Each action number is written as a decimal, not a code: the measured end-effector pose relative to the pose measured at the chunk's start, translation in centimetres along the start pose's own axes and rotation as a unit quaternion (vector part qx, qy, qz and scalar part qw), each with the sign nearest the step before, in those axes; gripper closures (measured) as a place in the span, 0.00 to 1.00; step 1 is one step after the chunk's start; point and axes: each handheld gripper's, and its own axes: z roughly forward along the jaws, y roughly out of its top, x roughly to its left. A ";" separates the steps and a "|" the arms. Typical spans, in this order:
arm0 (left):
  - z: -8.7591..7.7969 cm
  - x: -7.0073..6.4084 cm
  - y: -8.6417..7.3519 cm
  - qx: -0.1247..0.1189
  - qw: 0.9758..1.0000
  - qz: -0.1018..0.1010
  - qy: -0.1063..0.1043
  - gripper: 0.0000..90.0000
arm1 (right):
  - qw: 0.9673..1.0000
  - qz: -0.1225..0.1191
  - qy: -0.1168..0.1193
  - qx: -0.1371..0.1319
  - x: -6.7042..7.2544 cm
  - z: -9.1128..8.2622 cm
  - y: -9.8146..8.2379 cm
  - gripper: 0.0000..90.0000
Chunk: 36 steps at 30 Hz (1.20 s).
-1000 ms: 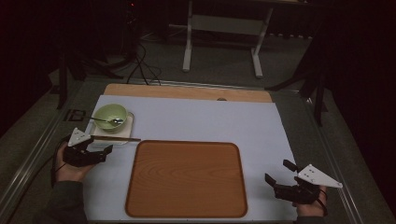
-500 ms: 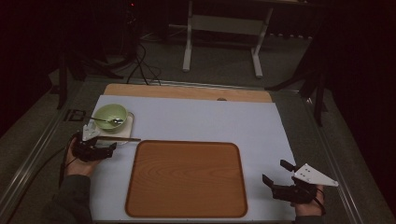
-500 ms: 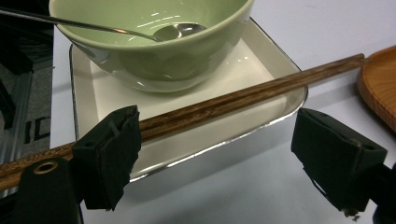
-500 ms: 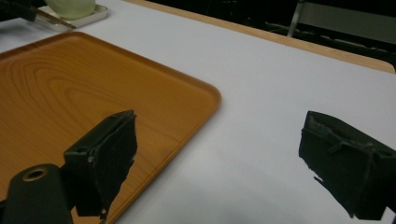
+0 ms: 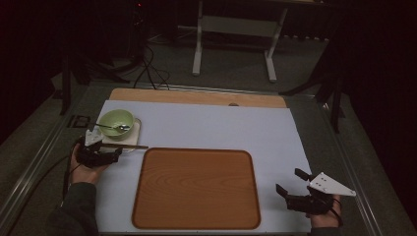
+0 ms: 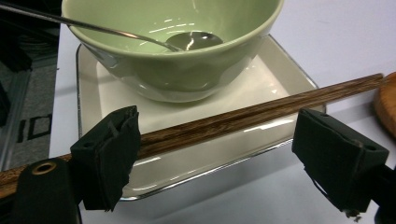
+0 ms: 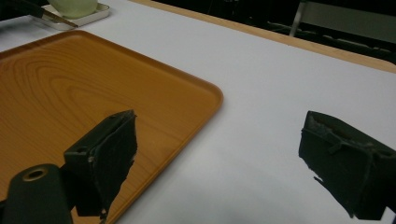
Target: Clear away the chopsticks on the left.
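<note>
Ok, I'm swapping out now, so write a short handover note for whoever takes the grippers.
Left gripper: open, jaws either side of the chopsticks, not closed on them.
Right gripper: open, holding nothing, by the wooden tray and its near right corner.
Chopsticks lie across the white dish; the green bowl with its spoon sits on that dish.
Done: nothing on the tray.
Left: probably grip the chopsticks.

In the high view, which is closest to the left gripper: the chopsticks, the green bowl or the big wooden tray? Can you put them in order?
From the left gripper:
1. Chopsticks, lying across the front rim of the small white dish, right at its fingers.
2. Bowl, on that dish, just behind the chopsticks.
3. Tray, off to the gripper's right, mid-table.
</note>
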 end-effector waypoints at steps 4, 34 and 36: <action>0.3 -0.2 -0.1 0.008 1.000 0.009 -0.001 0.20 | 1.000 0.000 0.000 0.000 0.0 0.0 0.0 0.12; 0.7 -2.7 0.2 0.037 0.995 0.097 -0.003 0.42 | 1.000 0.001 0.000 -0.002 0.0 -0.1 0.0 0.12; 0.5 -2.7 0.1 0.039 0.994 0.106 -0.001 0.44 | 1.000 0.002 0.000 -0.002 0.0 -0.1 0.0 0.12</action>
